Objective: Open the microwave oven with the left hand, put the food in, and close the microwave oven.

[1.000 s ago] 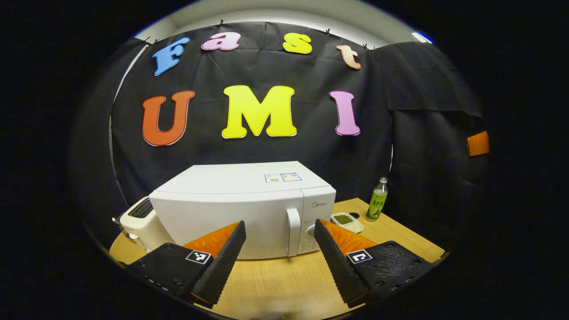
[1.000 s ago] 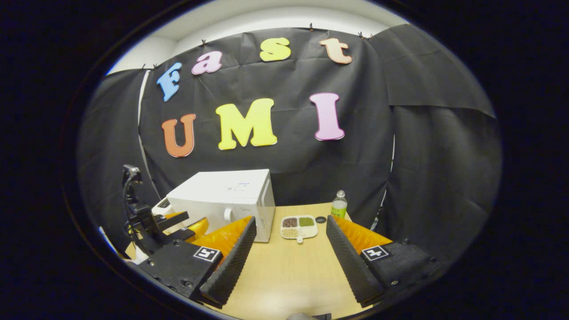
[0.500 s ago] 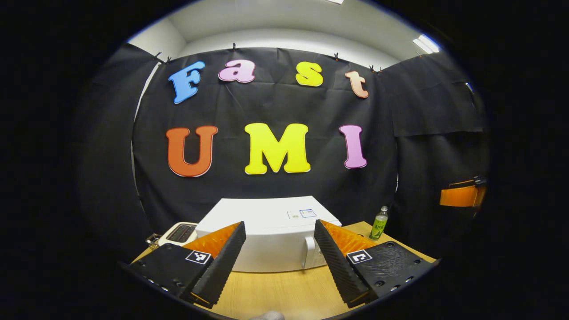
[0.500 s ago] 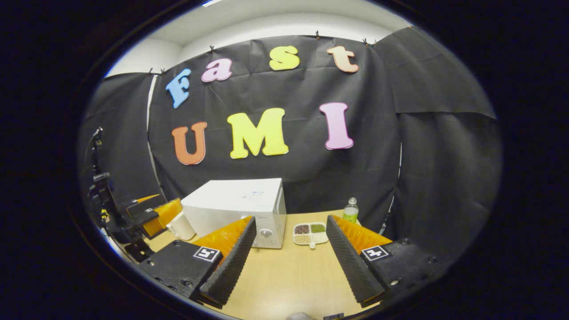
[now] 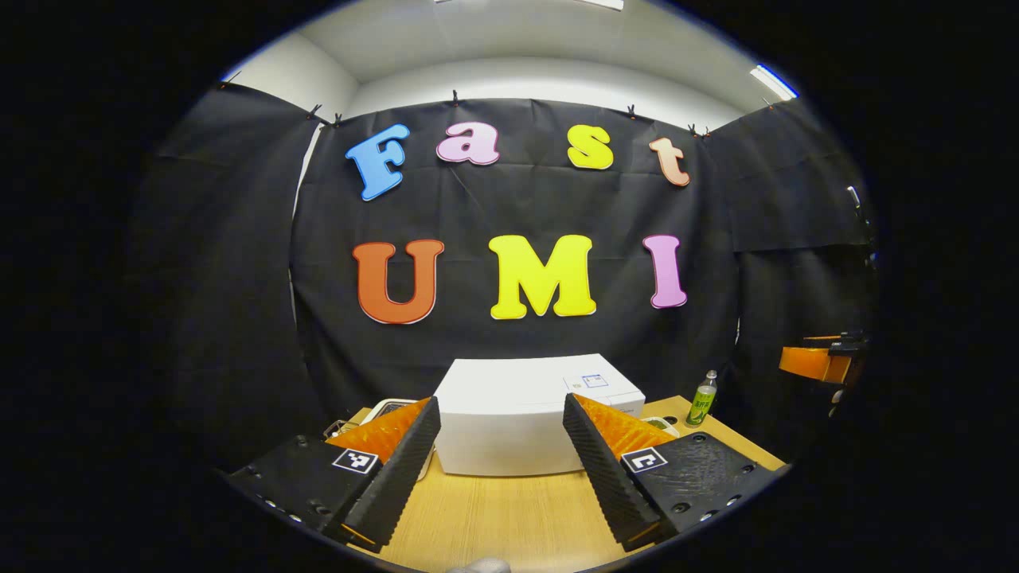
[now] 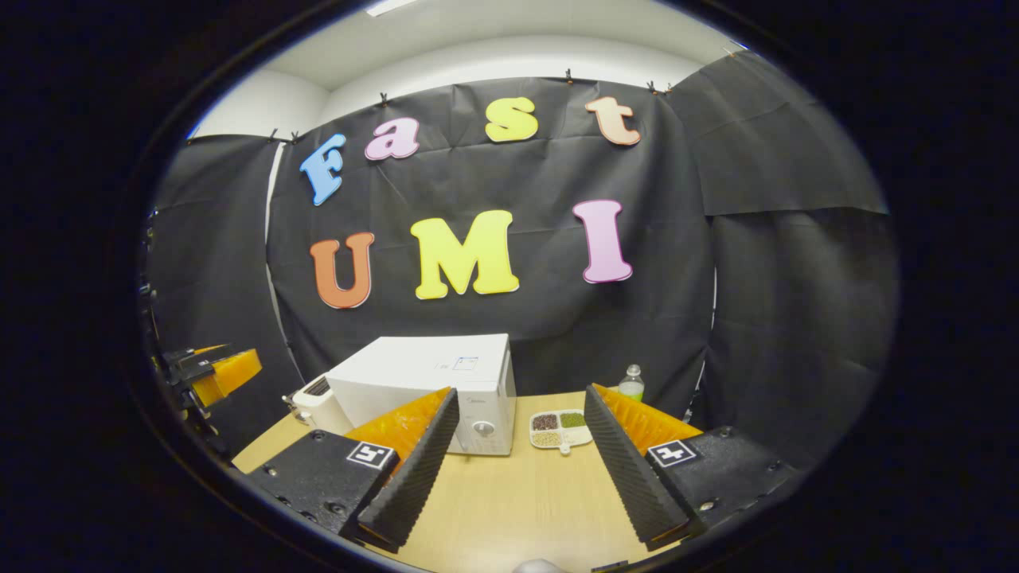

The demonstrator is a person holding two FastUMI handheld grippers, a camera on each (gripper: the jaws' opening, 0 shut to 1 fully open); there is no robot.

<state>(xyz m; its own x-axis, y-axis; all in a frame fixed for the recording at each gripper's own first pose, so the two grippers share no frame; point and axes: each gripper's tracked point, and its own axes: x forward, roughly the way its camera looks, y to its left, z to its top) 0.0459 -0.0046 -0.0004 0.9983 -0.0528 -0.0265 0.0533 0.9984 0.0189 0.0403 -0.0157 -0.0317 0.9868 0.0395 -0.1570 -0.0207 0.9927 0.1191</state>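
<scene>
- White microwave oven sits at the table's back edge, door shut, a brand mark above its dial too small to read.
- A blue-bordered sticker on the microwave's top shows in both views; nothing on it can be read.
- Left gripper hangs above the table's front edge, fingers spread wide, holding nothing.
- Right gripper does the same, fingers well apart and empty.
- Right gripper view brings in the food: a white 3-compartment tray just right of the microwave, dark, green and pale grains inside.
- Green-labelled bottle stands at the back right corner, print illegible.
- A white toaster sits left of the microwave.
</scene>
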